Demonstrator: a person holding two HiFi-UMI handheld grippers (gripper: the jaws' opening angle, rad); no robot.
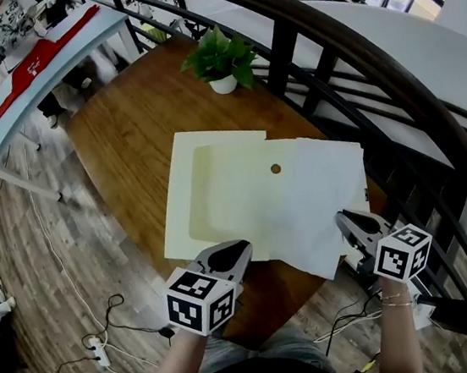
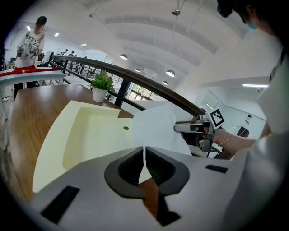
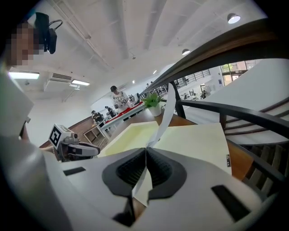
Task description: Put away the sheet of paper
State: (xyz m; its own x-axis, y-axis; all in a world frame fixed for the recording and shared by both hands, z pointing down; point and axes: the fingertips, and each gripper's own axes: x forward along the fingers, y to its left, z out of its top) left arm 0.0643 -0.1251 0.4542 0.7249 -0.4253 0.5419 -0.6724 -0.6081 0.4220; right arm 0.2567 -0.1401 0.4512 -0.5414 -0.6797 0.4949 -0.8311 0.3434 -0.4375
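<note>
A cream paper folder (image 1: pixel 217 192) lies open on the round wooden table (image 1: pixel 123 127), with a small brown dot (image 1: pixel 275 168) near its middle. The white sheet of paper (image 1: pixel 325 203) lies over the folder's right half. At the sheet's near right corner my right gripper (image 1: pixel 342 222) is shut on it. In the right gripper view the sheet (image 3: pixel 163 119) rises edge-on out of the closed jaws (image 3: pixel 146 151). My left gripper (image 1: pixel 241 253) sits at the folder's near edge. Its jaws (image 2: pixel 144 151) are shut, with a cream sliver of the folder between them.
A potted plant (image 1: pixel 221 59) stands at the table's far side. A dark curved railing (image 1: pixel 356 80) runs close along the right. Cables and a power strip (image 1: pixel 100 351) lie on the floor to the left. A person stands at a far table with red cloth (image 1: pixel 38 62).
</note>
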